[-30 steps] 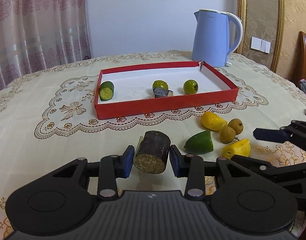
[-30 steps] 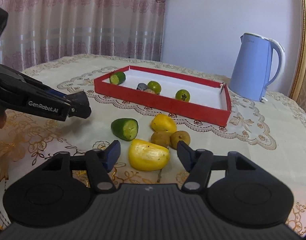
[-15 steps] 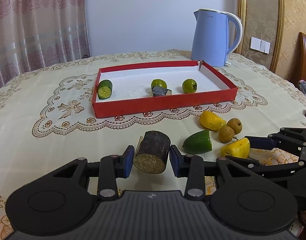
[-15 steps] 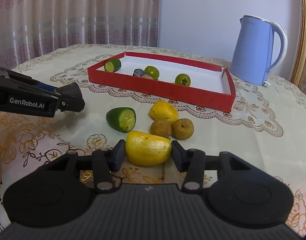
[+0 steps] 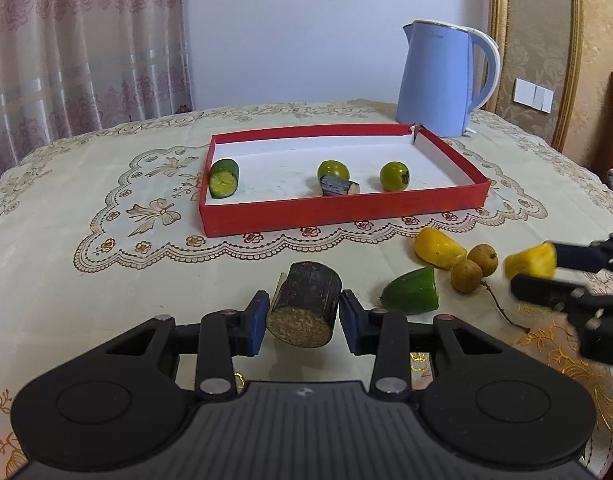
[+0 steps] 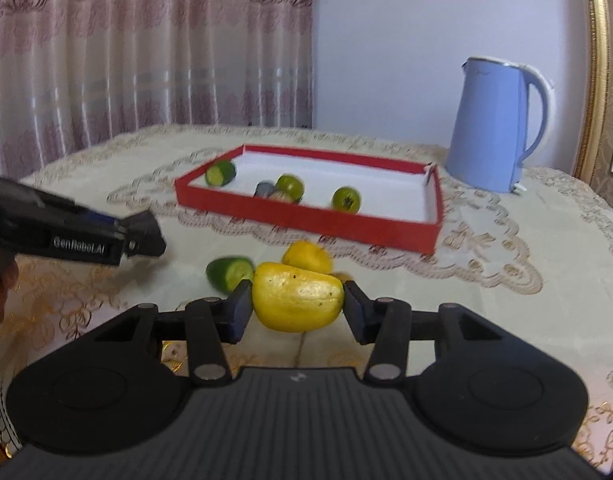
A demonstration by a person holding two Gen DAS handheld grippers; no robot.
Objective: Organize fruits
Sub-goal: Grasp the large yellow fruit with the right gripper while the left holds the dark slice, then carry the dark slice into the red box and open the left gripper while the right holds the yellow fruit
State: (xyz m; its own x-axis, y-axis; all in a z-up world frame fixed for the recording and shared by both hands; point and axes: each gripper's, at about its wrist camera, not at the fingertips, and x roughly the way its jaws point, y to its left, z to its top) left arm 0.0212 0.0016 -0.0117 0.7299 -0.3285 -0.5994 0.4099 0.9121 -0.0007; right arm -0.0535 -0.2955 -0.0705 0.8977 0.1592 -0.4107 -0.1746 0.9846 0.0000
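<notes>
The left tongs (image 5: 299,317) hold a dark sugarcane piece (image 5: 305,308) between the two blue pads, with its pale cut end turned to the camera. It appears lifted above the bench (image 5: 46,280), in front of the red tray (image 5: 342,210).

The right tongs (image 6: 297,307) grip a yellow fruit piece (image 6: 298,301); both pads touch its sides. In the left wrist view this yellow piece (image 5: 531,260) appears at the right edge, between the dark fingers and above the cloth, to the right of the tray's front wall.

On the bench in front of the tray, toward its right end, a green cucumber piece (image 5: 411,291) lies nearest to the camera. Just behind it stand two small brown fruits (image 5: 475,267) that touch each other, with a thin stem trailing from them, and a second yellow piece (image 5: 437,247) lies just beside them, closer to the tray.

The tray is shallow with a white floor. Inside, a cucumber end (image 5: 224,178) rests at the left wall. Near the middle, one green round fruit (image 5: 333,171) touches a small dark sugarcane bit (image 5: 337,187) that lies in front of it. Another green round fruit (image 5: 394,176) sits to the right of them, apart.

Behind the tray's far right corner stands a blue kettle (image 5: 440,80). A curtain (image 5: 78,48) hangs beyond the left side of the tray.
</notes>
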